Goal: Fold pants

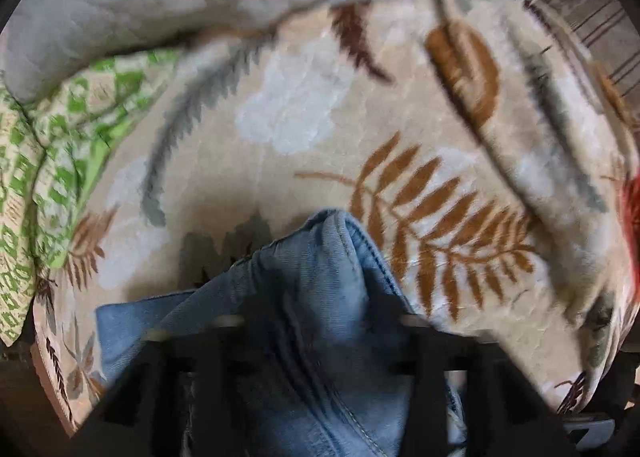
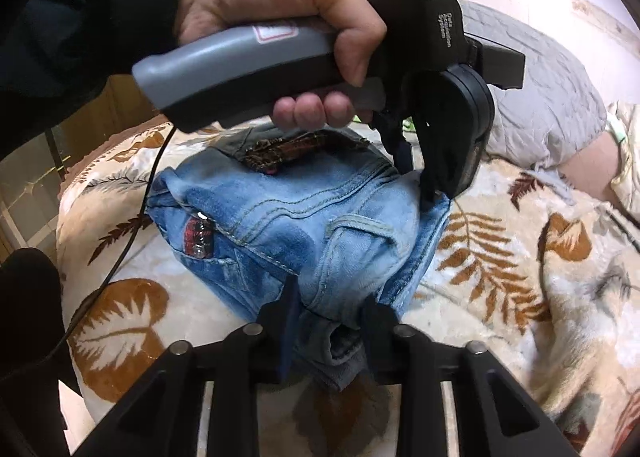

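Note:
The pants are light blue jeans [image 2: 304, 225], bunched and partly folded on a cream leaf-print blanket [image 2: 500, 265]. In the right wrist view my right gripper [image 2: 332, 309] is shut on the near edge of the jeans, with denim pinched between its black fingers [image 2: 288, 309]. The left gripper [image 2: 416, 173], held by a hand, is shut on the far right corner of the jeans. In the left wrist view the jeans [image 1: 316, 297] fill the space between the left gripper's blurred black fingers [image 1: 224, 341], with a raised fold of denim ahead of them.
A grey quilted pillow [image 2: 540, 97] lies at the back right. A green and white patterned cloth [image 1: 56, 161] lies at the left in the left wrist view. A black cable [image 2: 132, 241] trails over the blanket's left side. Wooden furniture [image 2: 72, 137] stands beyond the bed's left edge.

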